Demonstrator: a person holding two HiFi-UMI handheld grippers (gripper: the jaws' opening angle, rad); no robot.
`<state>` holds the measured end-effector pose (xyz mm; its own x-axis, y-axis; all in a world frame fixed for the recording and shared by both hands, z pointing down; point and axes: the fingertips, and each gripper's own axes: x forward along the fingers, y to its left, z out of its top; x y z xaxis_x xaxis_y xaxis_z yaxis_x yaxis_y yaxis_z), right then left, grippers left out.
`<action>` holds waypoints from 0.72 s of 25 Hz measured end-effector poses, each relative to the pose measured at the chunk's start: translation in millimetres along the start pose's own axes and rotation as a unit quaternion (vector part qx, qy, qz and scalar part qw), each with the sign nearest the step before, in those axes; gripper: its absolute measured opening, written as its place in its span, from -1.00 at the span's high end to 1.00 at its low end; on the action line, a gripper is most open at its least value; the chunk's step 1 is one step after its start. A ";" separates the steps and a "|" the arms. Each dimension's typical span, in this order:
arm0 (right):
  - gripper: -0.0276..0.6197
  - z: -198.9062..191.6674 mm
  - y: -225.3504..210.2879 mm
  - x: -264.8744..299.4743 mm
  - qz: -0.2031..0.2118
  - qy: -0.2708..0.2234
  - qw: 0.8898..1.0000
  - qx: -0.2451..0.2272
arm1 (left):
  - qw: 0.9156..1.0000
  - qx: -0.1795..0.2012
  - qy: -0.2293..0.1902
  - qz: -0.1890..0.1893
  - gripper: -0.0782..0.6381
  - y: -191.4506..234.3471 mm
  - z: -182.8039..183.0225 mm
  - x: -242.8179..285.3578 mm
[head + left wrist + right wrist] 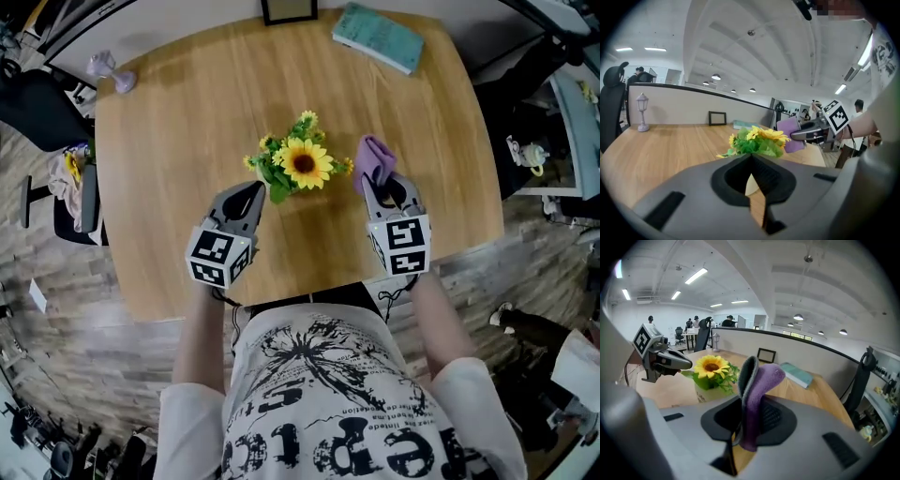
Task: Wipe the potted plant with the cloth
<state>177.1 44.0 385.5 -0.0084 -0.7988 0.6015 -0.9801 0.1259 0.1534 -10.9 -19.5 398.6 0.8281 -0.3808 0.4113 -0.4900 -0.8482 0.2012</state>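
Right gripper (380, 187) clamps cloth (373, 157) just beside potted plant (298, 167)

Bare table (178, 150) surrounds the potted plant (302, 165); book (378, 37) and frame (289, 9) stand at the far edge.

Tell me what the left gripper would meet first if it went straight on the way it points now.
Most likely the potted plant: the left gripper, jaws shut and empty, aims at its leaves just ahead; exact depth is unclear.
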 end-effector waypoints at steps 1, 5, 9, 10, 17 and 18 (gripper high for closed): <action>0.69 -3.3 -3.2 6.9 0.002 0.005 1.000 -0.002 | 1.000 0.000 0.006 0.000 0.77 1.4 -2.7 5.8; 0.69 -18.9 -11.0 36.2 0.015 0.029 0.999 -0.004 | 0.999 -0.001 0.033 0.004 0.77 8.6 -16.1 23.6; 0.69 -31.3 -8.0 61.3 0.043 0.056 0.997 -0.011 | 0.999 -0.017 0.041 0.007 0.77 10.7 -23.2 30.2; 0.69 -31.6 -6.2 67.3 0.051 0.059 0.997 -0.018 | 0.999 -0.023 0.036 0.007 0.77 11.4 -22.6 31.1; 0.68 -32.5 23.0 95.0 0.107 0.064 0.992 -0.036 | 0.999 -0.020 0.022 0.020 0.77 11.7 -22.1 30.3; 0.68 -32.6 27.9 97.0 0.115 0.064 0.991 -0.038 | 0.999 -0.019 0.021 0.023 0.77 11.4 -22.0 30.3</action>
<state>155.4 -10.9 473.7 -0.1993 -0.6629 0.7217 -0.9376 0.3430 0.0562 2.6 -32.6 432.9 0.7929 -0.4020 0.4579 -0.5373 -0.8158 0.2142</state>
